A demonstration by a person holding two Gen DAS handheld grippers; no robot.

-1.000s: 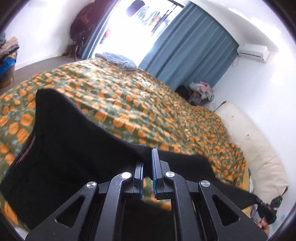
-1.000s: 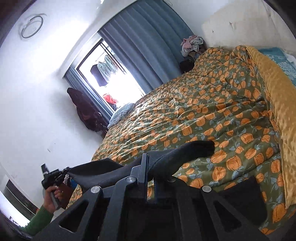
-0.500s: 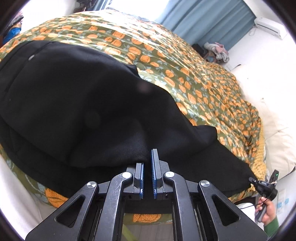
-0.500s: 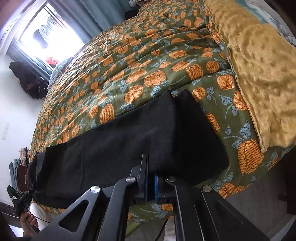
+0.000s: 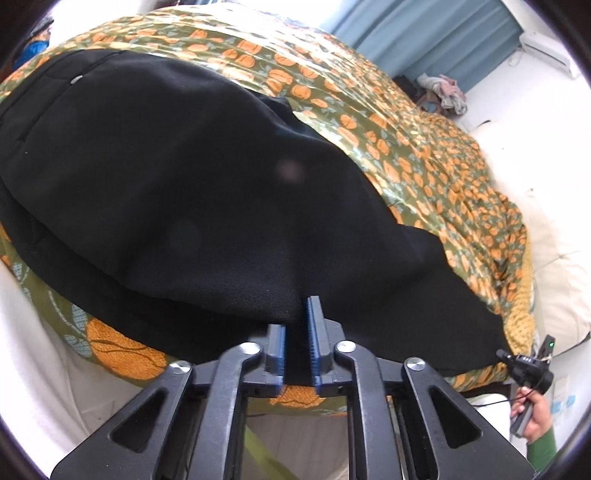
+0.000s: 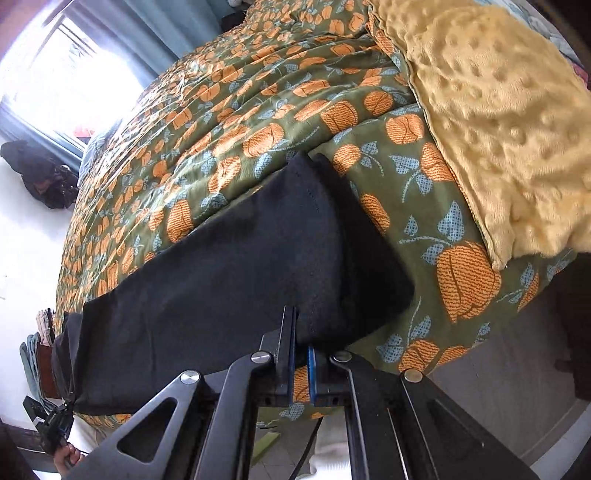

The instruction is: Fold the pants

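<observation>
Ahead of both jaws, the pants [image 5: 184, 177] lay along the bed [image 5: 406, 140] edge, one leg over the other. The left gripper [image 5: 295, 332] pinched the near edge; the right gripper [image 6: 301, 343] seemingly clamped the cuff, keeping the fold taut.

We are looking across a wide bed [image 5: 424, 155] that is wearing a green quilt [image 6: 258, 122] printed with orange fruit, with a nubby yellow blanket [image 6: 498, 110] lying over its far side. Daylight is pouring through a window [image 6: 74, 85] flanked by blue curtains [image 5: 424, 33]. White walls [image 5: 517, 99] are enclosing the room, and an air conditioner [image 5: 548, 55] is hanging high beside the curtains.
</observation>
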